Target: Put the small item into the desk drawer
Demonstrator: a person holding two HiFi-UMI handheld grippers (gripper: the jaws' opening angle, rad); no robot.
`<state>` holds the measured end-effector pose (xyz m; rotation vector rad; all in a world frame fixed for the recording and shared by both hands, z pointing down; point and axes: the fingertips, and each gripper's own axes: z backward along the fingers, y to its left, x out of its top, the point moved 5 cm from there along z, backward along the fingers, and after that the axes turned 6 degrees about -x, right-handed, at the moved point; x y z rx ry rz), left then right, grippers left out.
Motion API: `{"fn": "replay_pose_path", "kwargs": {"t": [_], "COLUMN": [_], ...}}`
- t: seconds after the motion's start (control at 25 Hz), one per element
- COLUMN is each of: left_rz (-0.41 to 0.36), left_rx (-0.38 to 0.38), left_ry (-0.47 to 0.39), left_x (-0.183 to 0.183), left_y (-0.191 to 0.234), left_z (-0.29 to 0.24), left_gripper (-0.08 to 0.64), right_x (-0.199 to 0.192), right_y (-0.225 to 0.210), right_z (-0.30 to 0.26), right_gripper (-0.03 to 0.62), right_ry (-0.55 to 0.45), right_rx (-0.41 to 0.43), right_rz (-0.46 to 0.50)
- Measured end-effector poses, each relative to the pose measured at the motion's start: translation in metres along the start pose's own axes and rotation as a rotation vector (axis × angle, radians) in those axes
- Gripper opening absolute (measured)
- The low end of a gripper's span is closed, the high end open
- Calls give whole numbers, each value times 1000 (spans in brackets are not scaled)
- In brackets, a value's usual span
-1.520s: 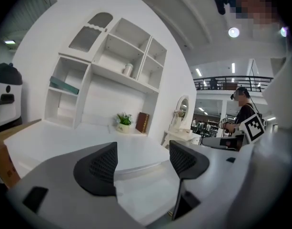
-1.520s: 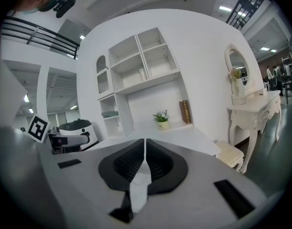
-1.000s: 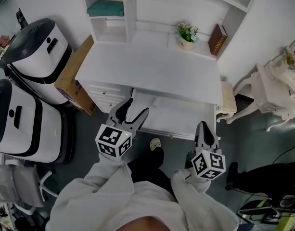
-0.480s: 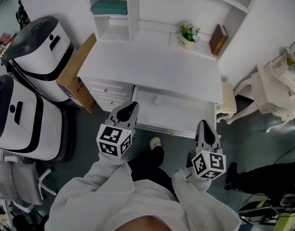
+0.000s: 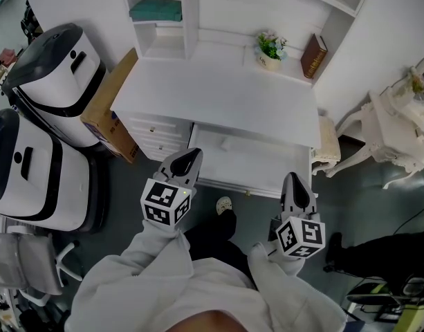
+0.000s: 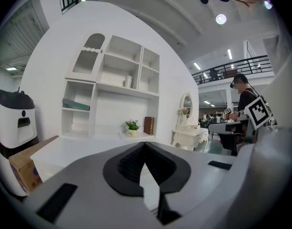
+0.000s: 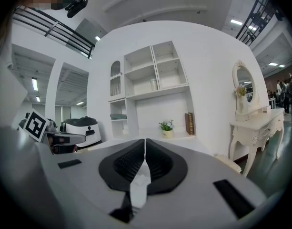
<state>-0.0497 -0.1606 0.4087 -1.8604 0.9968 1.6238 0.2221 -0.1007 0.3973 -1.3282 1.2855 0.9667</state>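
Note:
A white desk [image 5: 218,99] stands below me with its wide drawer [image 5: 247,184] pulled open. A faint pale speck [image 5: 225,143] lies on the drawer floor; I cannot tell what it is. My left gripper [image 5: 191,155] hovers at the drawer's left front corner, shut with nothing between its jaws. In the left gripper view the left gripper [image 6: 145,144] shows its pads meeting. My right gripper [image 5: 292,179] is near the drawer's right front edge, also shut and empty. In the right gripper view the right gripper [image 7: 145,141] has its pads together.
A potted plant [image 5: 270,47] and a brown book [image 5: 312,56] stand at the desk's back right. A cardboard box [image 5: 108,109] leans on the desk's left side beside two white machines [image 5: 52,75]. A white dressing table [image 5: 398,126] is at the right.
The left gripper's jaws stood open a second ago and are now shut, with nothing caught between them. Both hands have barely moved.

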Motion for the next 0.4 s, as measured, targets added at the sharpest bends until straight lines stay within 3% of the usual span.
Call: {"fn": "replay_pose_path", "kwargs": {"t": [0.4], "left_rz": [-9], "left_rx": [-12], "left_ry": [3], "left_x": [-4], "left_y": [3], "left_z": [2], "left_gripper": [15], "right_x": [-5], "right_y": [5], "right_z": [-3], "right_gripper": [35], "right_ry": [10], "right_rx": [6], "right_rz": [-11]}}
